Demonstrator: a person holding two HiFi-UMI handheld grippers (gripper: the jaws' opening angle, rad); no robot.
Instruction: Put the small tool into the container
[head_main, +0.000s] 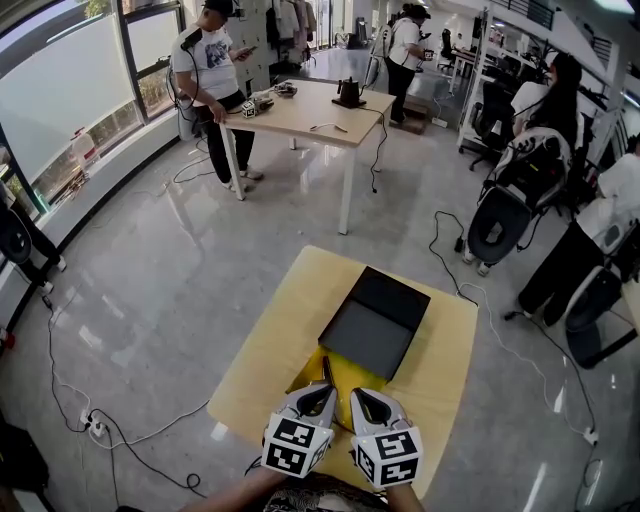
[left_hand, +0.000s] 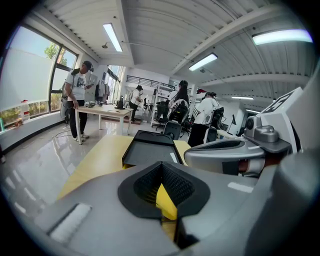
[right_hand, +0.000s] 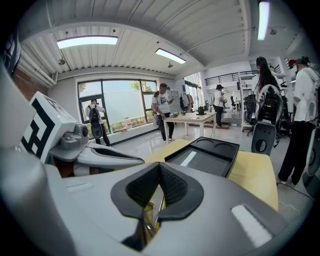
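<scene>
A black open container (head_main: 375, 318) lies on the wooden table (head_main: 270, 330), its lid part at the far end. Just in front of it is a yellow mat (head_main: 345, 378) with a thin dark small tool (head_main: 326, 371) lying on it. My left gripper (head_main: 322, 393) and right gripper (head_main: 362, 396) hover side by side over the mat's near edge, both shut, with nothing clearly held. In the left gripper view the left gripper (left_hand: 161, 163) shows yellow mat (left_hand: 165, 200) under its closed pads and the container (left_hand: 150, 152) ahead. The right gripper (right_hand: 159, 164) faces the container (right_hand: 207, 159) too.
A second table (head_main: 310, 110) with small items stands farther back, and a person (head_main: 215, 70) stands beside it. More people and office chairs (head_main: 520, 190) are at the right. Cables run across the floor (head_main: 130, 430) at the left.
</scene>
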